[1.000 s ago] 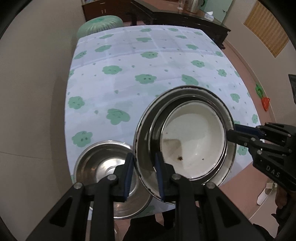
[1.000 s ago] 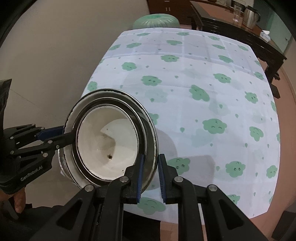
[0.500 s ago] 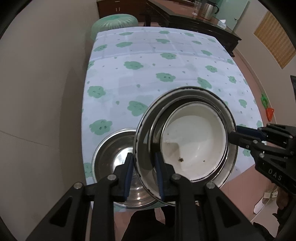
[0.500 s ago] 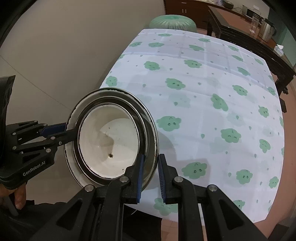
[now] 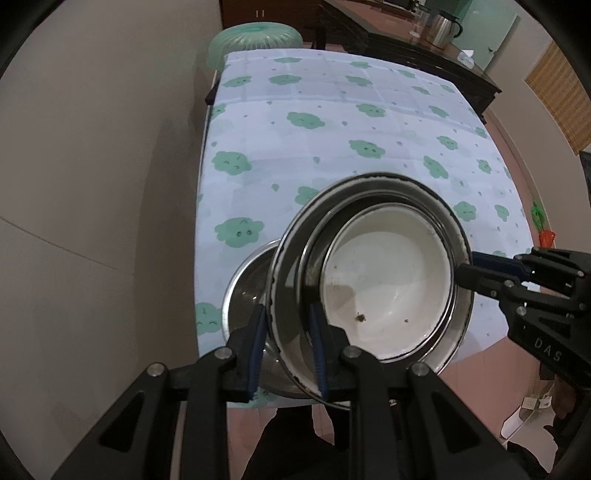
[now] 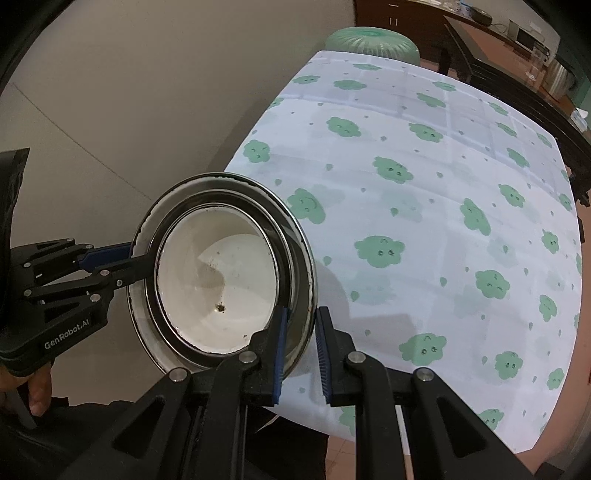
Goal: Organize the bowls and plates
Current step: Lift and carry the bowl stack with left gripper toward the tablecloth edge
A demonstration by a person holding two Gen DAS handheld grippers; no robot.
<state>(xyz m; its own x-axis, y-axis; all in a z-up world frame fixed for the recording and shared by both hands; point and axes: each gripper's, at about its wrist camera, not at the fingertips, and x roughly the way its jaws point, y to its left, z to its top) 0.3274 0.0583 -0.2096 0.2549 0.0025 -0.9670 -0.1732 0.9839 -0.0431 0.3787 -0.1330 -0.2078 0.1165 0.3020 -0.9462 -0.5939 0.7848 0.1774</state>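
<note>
A white bowl (image 5: 388, 288) with a few dark crumbs sits nested inside a steel bowl (image 5: 291, 258), and the stack hangs tilted above the table's near left corner. My left gripper (image 5: 286, 314) is shut on the stack's left rim. On the opposite rim my right gripper (image 5: 467, 267) is shut as well. The right wrist view shows the same white bowl (image 6: 221, 280), with the right gripper (image 6: 299, 314) clamping the steel rim (image 6: 295, 236) and the left gripper (image 6: 136, 258) across from it. A second steel bowl (image 5: 243, 295) rests on the table, partly hidden under the stack.
The table (image 5: 332, 129) wears a pale cloth with green cloud prints. A beige wall runs close along its left edge. A green stool (image 5: 255, 40) and a dark wooden table with a kettle (image 5: 443, 26) stand beyond. A hand (image 6: 37, 398) holds the left gripper.
Both grippers have carried the nested stack leftwards across the table. It now overlaps the steel bowl lying near the table's left corner.
</note>
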